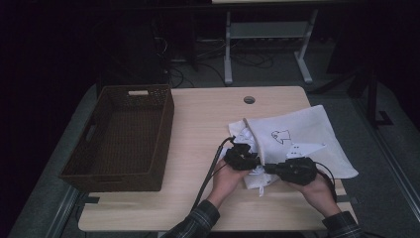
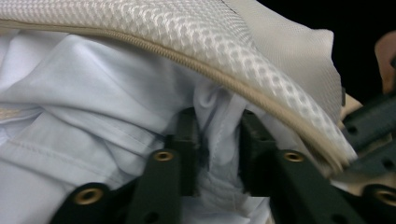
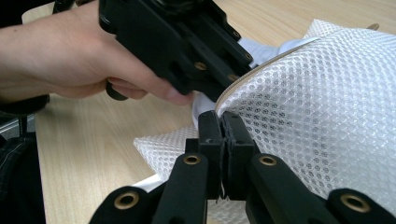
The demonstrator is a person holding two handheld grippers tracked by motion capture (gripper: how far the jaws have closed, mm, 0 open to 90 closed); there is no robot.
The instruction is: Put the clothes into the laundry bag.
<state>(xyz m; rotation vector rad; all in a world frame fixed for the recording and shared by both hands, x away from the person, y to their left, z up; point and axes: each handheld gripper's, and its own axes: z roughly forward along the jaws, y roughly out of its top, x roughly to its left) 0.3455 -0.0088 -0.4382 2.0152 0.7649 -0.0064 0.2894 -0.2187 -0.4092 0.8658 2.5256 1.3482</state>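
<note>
A white mesh bag (image 1: pixel 303 133) with a beige-trimmed mouth lies on the right of the table, and a pale white garment (image 1: pixel 244 136) bulges out of its opening. My left gripper (image 1: pixel 241 157) is at the bag's mouth. In the left gripper view, my left gripper (image 2: pixel 218 140) is shut on a fold of the garment (image 2: pixel 93 93) just under the mesh rim (image 2: pixel 224 51). My right gripper (image 1: pixel 293 171) sits at the bag's near edge. In the right gripper view, my right gripper (image 3: pixel 222 128) is pinched shut on the mesh bag's (image 3: pixel 327 102) edge. The left gripper (image 3: pixel 187 42) is just beyond it.
A dark brown wicker basket (image 1: pixel 166 131) stands on the left half of the wooden table (image 1: pixel 203 129), with nothing visible inside. A cable hole (image 1: pixel 249 99) sits near the table's far edge. Cables trail from both grippers toward the front edge.
</note>
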